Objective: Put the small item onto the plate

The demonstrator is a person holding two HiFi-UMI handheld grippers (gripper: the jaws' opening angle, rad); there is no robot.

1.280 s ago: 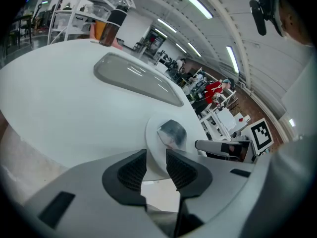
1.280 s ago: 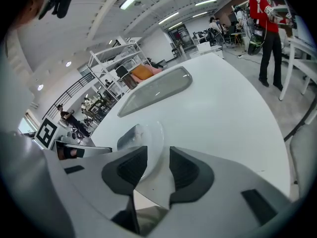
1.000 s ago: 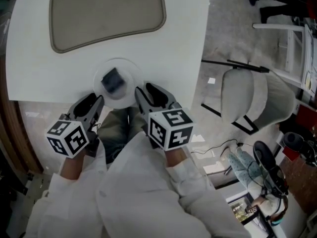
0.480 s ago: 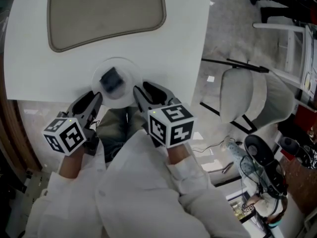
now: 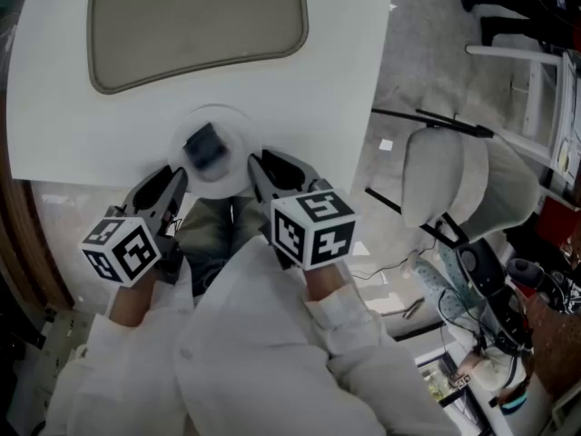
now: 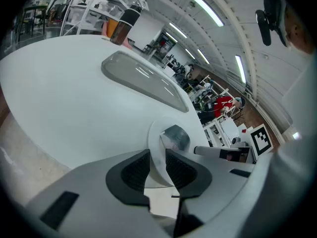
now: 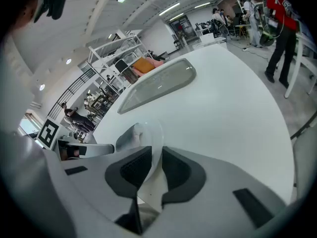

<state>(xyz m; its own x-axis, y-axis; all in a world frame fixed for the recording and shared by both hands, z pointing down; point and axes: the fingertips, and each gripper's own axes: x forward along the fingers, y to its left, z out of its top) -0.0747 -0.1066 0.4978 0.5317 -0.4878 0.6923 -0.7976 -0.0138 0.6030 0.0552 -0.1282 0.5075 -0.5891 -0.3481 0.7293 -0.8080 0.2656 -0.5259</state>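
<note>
Left gripper: closed on the plate. In the left gripper view the rim fills the narrow gap between my 2 dark pads, and both pads meet it.

Right gripper: jaws closing. The right gripper view shows the plate's rim standing between the pads, which look to touch it on either side.

Plate: round, pale and see-through. It lies on the white table at the near edge, and its near rim hangs a little past that edge. I have it from 2 sides, the left gripper on the near-left rim and the right gripper on the near-right rim.

Small item: dark and roughly square, lying on the plate a little left of its middle. It is clear of both sets of jaws. In the left gripper view it sits just beyond the pads, grey and slightly shiny.

Grey tray: a large rounded panel further back on the table, well apart from the plate.

Marker cubes: 1 on each gripper, the left cube and the right cube. Both are nearer to me than the table edge.

Sleeves: white, running back from both grippers.

Chair: pale, on the floor to the right of the table.
</note>
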